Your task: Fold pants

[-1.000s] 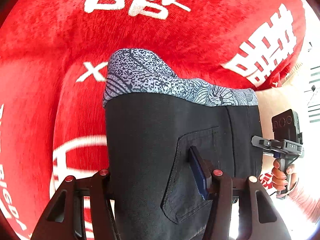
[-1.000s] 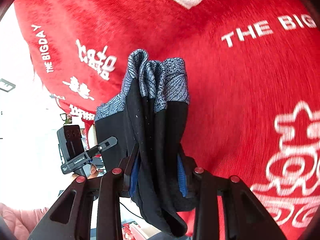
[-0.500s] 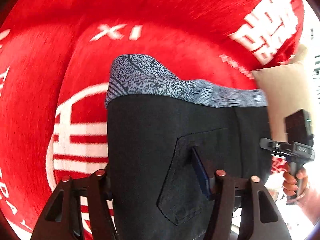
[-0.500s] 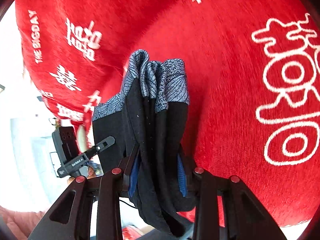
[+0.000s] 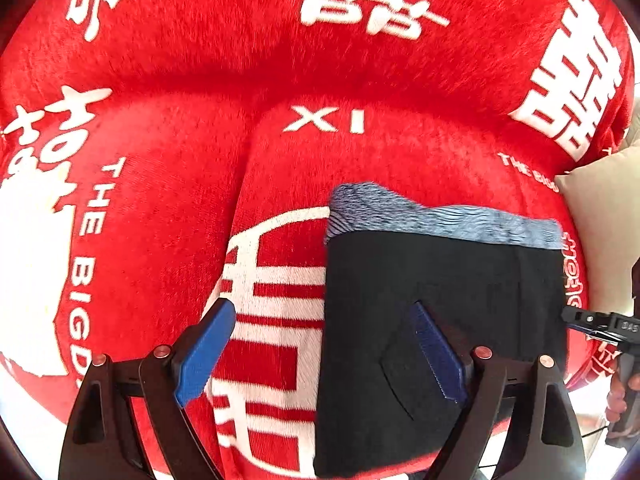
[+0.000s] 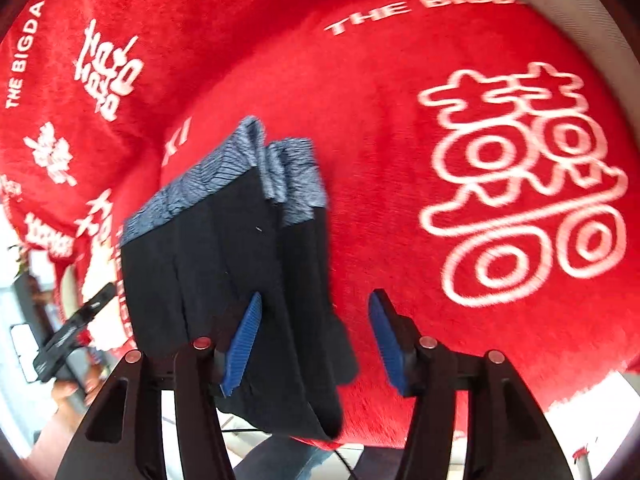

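Left wrist view: the left gripper [image 5: 320,356] has let go, its jaws opening beside the folded black pants with a blue-grey patterned waistband [image 5: 436,308]; the right gripper [image 6: 316,340] is spreading too; the bundle lies released on the red plush blanket [image 5: 240,80]; folding looks complete.

A: What takes up most of both views?

B: A red plush cover [image 5: 280,80] printed with white characters and the words "THE BIG DAY".

A: Anything at its edges?

B: 1 beige cushion [image 5: 600,216] touches the cover's right edge in the left wrist view. In the right wrist view, 1 grey cushion [image 6: 576,12] lies on the cover's top right corner.
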### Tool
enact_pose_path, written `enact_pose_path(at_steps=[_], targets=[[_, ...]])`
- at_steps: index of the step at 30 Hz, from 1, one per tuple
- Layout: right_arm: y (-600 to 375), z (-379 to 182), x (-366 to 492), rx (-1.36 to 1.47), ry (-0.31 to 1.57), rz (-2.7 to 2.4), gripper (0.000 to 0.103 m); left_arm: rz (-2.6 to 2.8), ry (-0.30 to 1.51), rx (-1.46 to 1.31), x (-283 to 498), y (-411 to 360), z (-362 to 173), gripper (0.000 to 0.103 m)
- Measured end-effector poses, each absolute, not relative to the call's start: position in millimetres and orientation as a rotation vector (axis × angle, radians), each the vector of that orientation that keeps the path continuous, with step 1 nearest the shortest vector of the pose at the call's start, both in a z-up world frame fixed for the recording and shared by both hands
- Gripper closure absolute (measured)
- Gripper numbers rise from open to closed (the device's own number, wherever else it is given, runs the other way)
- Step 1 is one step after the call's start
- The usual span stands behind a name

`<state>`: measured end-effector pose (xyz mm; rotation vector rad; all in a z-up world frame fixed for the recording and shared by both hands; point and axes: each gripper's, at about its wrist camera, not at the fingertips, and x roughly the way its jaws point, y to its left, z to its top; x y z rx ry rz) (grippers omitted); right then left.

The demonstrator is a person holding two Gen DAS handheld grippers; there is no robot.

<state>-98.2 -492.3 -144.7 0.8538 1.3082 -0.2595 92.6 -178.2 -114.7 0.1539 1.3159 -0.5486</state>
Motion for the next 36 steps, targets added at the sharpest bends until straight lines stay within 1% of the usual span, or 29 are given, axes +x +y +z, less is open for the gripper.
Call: enact_pose_path(at_steps=[2,4,6,8,13,16,21,25,28,30,32,33,36], targets=[[-486.1,-133.5,-104.3,0.788,1.309,-0.307,0.068,-0.573,1.3,0.172,79.9,-180.6,-103.5,0.013],[-473.9,-120.3,-108.6,0.724,1.29,-0.322,0.074,-0.611,1.289,0.183,64.0,-185.5,-95.2,0.013],[-458.9,-109.0,-111.8,0.688,1.263,-0.31,0.076,-0.654,1.301,0.186,49.0,-191.3,-95.6,0.013],[-442.1,-104.9,-113.5,0.655,1.257,-0.283,0.076,-0.677,1.319,0.214,35.3,-198.5,-104.8,0.013],[-416.4,-132.0,-112.2,0.595,1.348,-0.282,0.077,-0.599,1.363,0.303,23.2,-201.7,-153.6,0.012],[-414.9,-140.7,-110.0,0.588,1.355,-0.304,0.076,-0.587,1.407,0.224,30.1,-194.1,-164.6,0.006],[-408.8,-141.9,-103.8,0.539,1.359,-0.307,0.076,-0.58,1.388,0.3,24.8,-197.5,-157.0,0.005],[-413.6,-132.0,-109.5,0.597,1.381,-0.329,0.075,-0.562,1.378,0.381,16.8,-197.8,-143.2,0.005],[-414.9,-120.4,-121.8,0.628,1.4,-0.354,0.074,-0.57,1.373,0.392,8.5,-190.8,-126.7,0.005],[-413.5,-111.8,-132.4,0.666,1.407,-0.358,0.067,-0.574,1.379,0.386,4.2,-185.3,-116.2,0.005],[-410.2,-103.2,-140.4,0.669,1.414,-0.366,0.057,-0.569,1.385,0.39,-1.0,-181.4,-105.4,0.001],[-407.9,-99.6,-143.3,0.668,1.415,-0.367,0.055,-0.568,1.384,0.393,-2.3,-180.4,-101.5,0.001],[-397.2,-83.8,-149.1,0.655,1.417,-0.361,0.047,-0.546,1.374,0.432,-7.1,-178.5,-89.7,0.001]])
